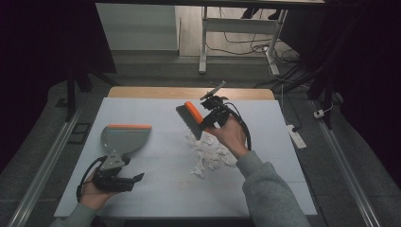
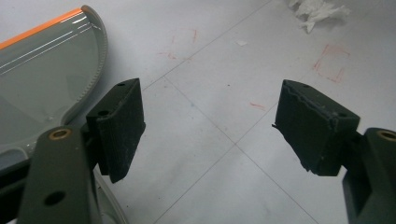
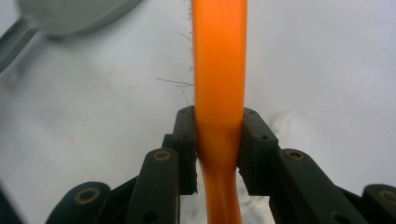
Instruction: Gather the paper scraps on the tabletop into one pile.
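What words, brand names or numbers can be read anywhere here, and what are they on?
None: no readable text shows.
The dustpan and the brush bear no visible label.
The table carries only faint red scribbles and a rough square outline, not letters.

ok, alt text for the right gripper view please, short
The right gripper is shut on the orange brush handle, which runs up the middle of the frame with a few stray bristles showing at its left edge. Behind it lies the white table, with the grey dustpan at the top left.
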Demonstrator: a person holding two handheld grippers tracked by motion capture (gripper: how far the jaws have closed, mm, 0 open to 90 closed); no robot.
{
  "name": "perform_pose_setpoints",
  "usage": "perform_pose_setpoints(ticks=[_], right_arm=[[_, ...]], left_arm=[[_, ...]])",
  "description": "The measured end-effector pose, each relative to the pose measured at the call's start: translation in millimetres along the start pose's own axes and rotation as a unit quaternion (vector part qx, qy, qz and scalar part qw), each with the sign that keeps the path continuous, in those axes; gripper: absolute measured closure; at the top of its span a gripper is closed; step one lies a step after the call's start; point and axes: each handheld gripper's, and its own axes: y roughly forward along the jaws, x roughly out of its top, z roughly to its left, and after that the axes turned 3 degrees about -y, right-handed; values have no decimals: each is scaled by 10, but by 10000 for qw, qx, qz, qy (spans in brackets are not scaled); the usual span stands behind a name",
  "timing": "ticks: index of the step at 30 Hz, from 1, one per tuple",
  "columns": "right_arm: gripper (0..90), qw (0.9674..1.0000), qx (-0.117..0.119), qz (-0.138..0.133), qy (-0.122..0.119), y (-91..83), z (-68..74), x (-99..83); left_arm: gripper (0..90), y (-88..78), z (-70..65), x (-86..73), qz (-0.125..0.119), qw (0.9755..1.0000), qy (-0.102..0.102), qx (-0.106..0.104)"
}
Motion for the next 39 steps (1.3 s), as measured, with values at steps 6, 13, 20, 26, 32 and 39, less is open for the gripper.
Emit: perform_pose_setpoints(ticks=[6, 13, 20, 26, 32, 39], right_arm=[[703, 9993, 92, 44, 372, 226, -185, 216], [703, 9947, 484, 497, 760, 637, -192, 231], [704, 9899, 163, 1028, 961, 567, -346, -48], [703, 9957, 315, 658, 579, 200, -350, -226], [703, 9994, -281, 80, -161, -112, -386, -126], [704, 9790, -1370, 615, -1382, 53, -560, -40]], left_arm=[[249, 7, 11, -1, 16, 10000, 7, -18], [249, 1, 2, -6, 1, 10000, 30, -28], [249, 20, -3, -2, 41, 10000, 41, -22], [247, 35, -18, 11, 105, 9999, 104, -8], [246, 38, -31, 9, 108, 9999, 118, 8], [246, 38, -18, 7, 115, 9999, 110, -16]])
